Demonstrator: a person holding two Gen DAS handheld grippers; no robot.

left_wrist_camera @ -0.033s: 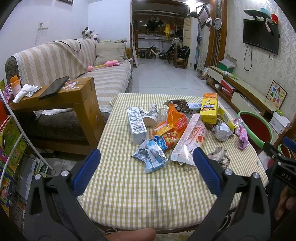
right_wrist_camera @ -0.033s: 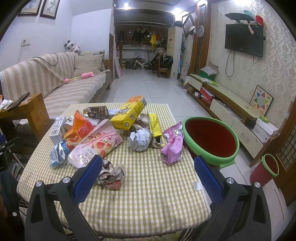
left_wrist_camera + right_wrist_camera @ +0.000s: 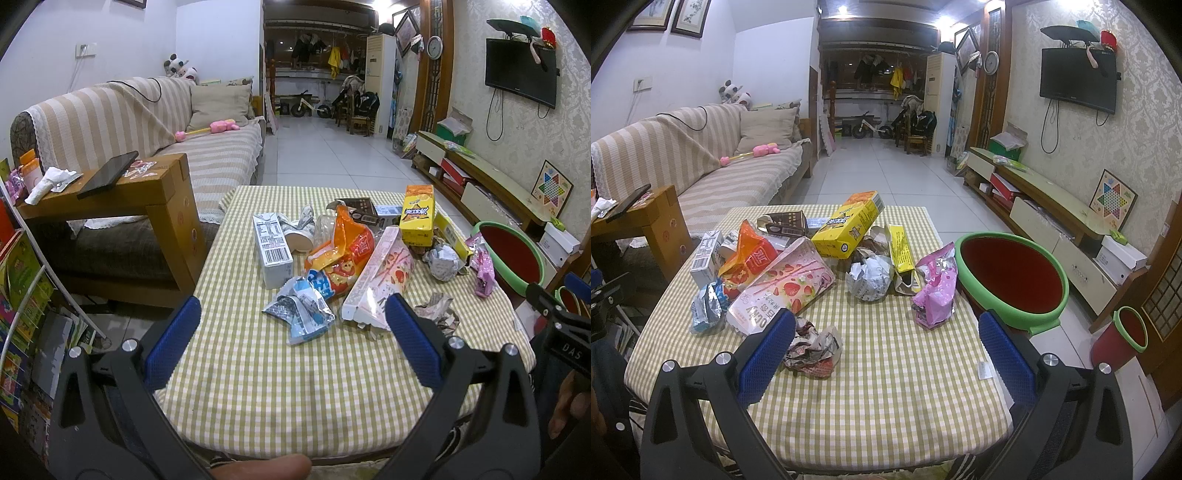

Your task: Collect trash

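A living room with a checked counter (image 3: pixel 886 369) heaped with wrappers and boxes. The green bin (image 3: pixel 1012 280) sits at its right edge, handy for drops. Left tool (image 3: pixel 291 332) and right tool (image 3: pixel 886 332) hover, spread wide, empty, nearest the crumpled paper (image 3: pixel 812 350).

Far left of the tongs: striped sofa (image 3: pixel 122 122) with pink toy (image 3: pixel 207 129); wooden side table (image 3: pixel 122 199) bearing a phone (image 3: pixel 109 175). Far right: wall television (image 3: pixel 1078 79), low cabinet (image 3: pixel 1045 206).
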